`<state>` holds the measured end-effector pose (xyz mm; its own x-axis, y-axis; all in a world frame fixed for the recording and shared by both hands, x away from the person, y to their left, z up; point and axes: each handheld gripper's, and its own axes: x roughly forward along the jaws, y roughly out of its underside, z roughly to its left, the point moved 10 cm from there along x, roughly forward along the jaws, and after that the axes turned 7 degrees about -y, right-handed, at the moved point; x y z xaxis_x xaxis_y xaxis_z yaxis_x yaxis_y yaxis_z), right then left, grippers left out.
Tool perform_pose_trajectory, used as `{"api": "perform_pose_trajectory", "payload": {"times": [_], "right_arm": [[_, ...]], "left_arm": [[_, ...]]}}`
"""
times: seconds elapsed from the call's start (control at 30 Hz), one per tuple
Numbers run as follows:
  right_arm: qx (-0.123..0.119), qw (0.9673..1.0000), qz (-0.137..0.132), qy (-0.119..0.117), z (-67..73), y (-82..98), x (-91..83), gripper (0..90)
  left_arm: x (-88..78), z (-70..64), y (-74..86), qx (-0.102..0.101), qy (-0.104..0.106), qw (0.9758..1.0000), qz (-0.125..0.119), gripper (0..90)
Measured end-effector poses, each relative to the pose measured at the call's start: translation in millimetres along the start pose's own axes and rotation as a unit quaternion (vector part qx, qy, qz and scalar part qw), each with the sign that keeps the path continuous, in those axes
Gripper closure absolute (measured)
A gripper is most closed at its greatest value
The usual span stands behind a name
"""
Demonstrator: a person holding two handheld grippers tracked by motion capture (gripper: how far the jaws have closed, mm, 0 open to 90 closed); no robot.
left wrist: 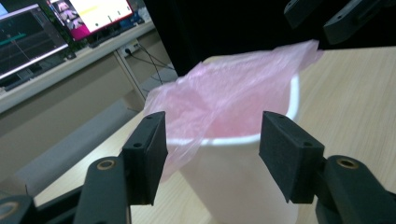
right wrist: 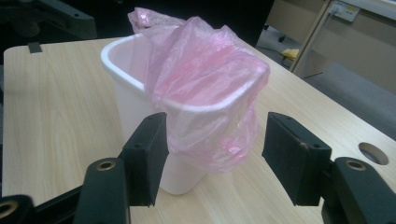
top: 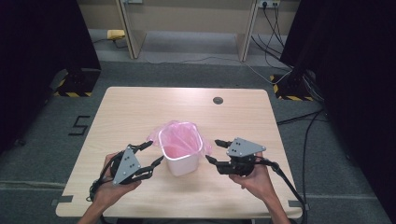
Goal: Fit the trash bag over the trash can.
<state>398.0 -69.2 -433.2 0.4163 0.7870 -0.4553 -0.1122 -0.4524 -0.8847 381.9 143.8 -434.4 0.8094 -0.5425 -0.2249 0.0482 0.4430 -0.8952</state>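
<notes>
Small white bin (top: 181, 161) sits near the middle of the tabletop (top: 140, 107), a bit toward the person's edge, upright. Pink bag liner (top: 180, 133) is in it, draped over the rim: folded down outside on the right side, bunched loosely on the left and far side, not evenly seated.

Left tongs (top: 150, 154) sit just left of the bin, right tongs (top: 215, 151) just right of it, both pointing in at it. Both are open, nothing between the jaws. In the left gripper view the liner's edge (left wrist: 196, 107) hangs just past the left pad (left wrist: 147, 149), not pinched. In the right gripper view the overhang (right wrist: 219, 140) sits ahead of the gap, pads clear of it.

Handling, my read:
- Liner: thin film, very soft, slippery, tears if yanked. Pinch a doubled fold at the rim overhang, not a single layer. Shallow bite, pull outward and down.
- Bin: light plastic, stiff wall, likely slides or tips with any side load. Tapers toward the base, so gripping the wall low won't hold well; the rim is the better hold.
- Work both sides together so pulls cancel out.
- Loose bunch on the left needs spreading first.
</notes>
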Motion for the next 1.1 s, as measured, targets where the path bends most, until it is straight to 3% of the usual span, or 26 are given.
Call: {"api": "perform_pose_trajectory", "payload": {"times": [0.13, 0.23, 0.3, 0.47, 0.53, 0.6, 0.73, 0.97, 1.1], "right_arm": [[-0.012, 0.9995, 0.029, 0.003, 2.1, 14.2, 9.5, 37.5], [-0.020, 0.9991, 0.037, 0.009, 0.2, 19.4, 15.5, 38.1], [-0.028, 0.9984, 0.046, 0.016, -2.0, 22.0, 20.1, 39.9], [-0.054, 0.9970, 0.054, 0.011, -4.5, 23.8, 30.8, 62.6], [-0.062, 0.9962, 0.060, 0.011, -5.3, 25.0, 33.8, 72.3], [-0.067, 0.9957, 0.065, 0.005, -3.3, 27.0, 36.2, 80.6], [-0.081, 0.9942, 0.071, 0.003, 0.4, 30.1, 39.6, 89.9], [-0.099, 0.9901, 0.099, 0.005, 5.0, 40.0, 49.7, 90.0], [-0.099, 0.9894, 0.106, 0.005, 7.0, 42.9, 52.3, 90.0]], "left_arm": [[8.8, 4.8, 9.9, 0.009, -0.004, 0.9998, 0.015, 45.0], [16.8, 5.7, 13.7, 0.032, -0.002, 0.9993, 0.021, 48.5], [23.7, 3.9, 18.4, 0.052, 0.009, 0.9981, 0.033, 51.5], [31.8, -1.3, 25.7, 0.080, 0.028, 0.9953, 0.047, 69.9], [33.2, -4.7, 27.0, 0.085, 0.032, 0.9948, 0.045, 81.8], [33.7, -7.1, 29.4, 0.090, 0.034, 0.9944, 0.045, 88.2], [34.4, -10.0, 34.2, 0.097, 0.036, 0.9934, 0.050, 89.9], [37.8, -19.4, 44.6, 0.121, 0.046, 0.9901, 0.054, 90.0], [43.1, -26.3, 55.4, 0.149, 0.049, 0.9851, 0.070, 90.0]]}}
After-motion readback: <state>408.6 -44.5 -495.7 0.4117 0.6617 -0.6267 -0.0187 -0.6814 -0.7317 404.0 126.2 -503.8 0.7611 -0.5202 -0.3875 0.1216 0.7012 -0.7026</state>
